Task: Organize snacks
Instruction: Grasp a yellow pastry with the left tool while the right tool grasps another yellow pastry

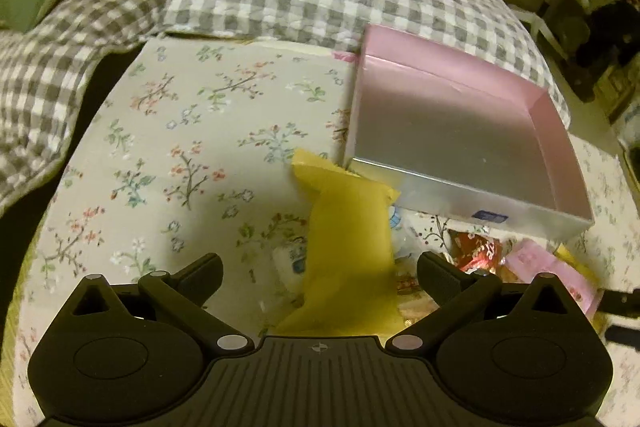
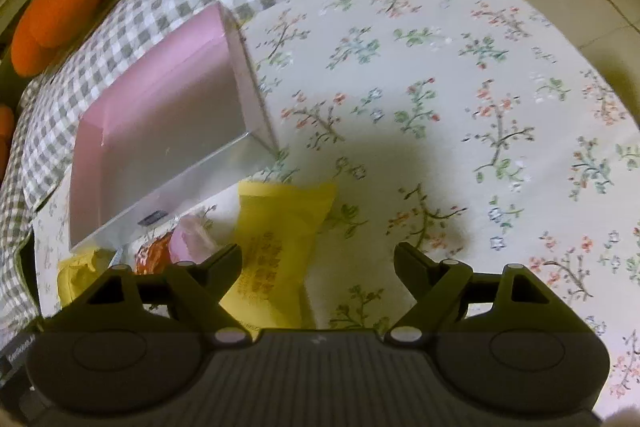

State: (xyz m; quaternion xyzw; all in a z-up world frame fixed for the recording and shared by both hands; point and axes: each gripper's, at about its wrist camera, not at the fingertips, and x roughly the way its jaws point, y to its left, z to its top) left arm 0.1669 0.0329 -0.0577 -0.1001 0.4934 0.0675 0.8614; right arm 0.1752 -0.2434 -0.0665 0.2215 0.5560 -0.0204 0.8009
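My left gripper (image 1: 320, 277) stands wide open with the yellow packet (image 1: 348, 239) lying lengthwise between its fingers, neither finger touching it, so I hold nothing yet; my right gripper (image 2: 318, 265) is also spread open and empty, with the same packet just inside its left finger and bare flowered cloth (image 2: 440, 87) ahead of it. The main risk, as I judge it, is closing too low or off-centre: the packet is soft and puffy, so the fingers could pinch only its crimped edge and let it slip, or drag the cloth up with it. Both grippers are close to the one packet, and they might knock each other. The pink box (image 1: 460, 131) sits just ahead and to the right of my left gripper, empty and light-looking, with the packet's far end touching or nearly under its near corner, I cannot tell which, so a careless lift could shove the box. The packet is plain yellow with orange print on one face. More wrapped snacks (image 1: 484, 255), red and pink, lie heaped to the right of my left gripper, in front of the box.
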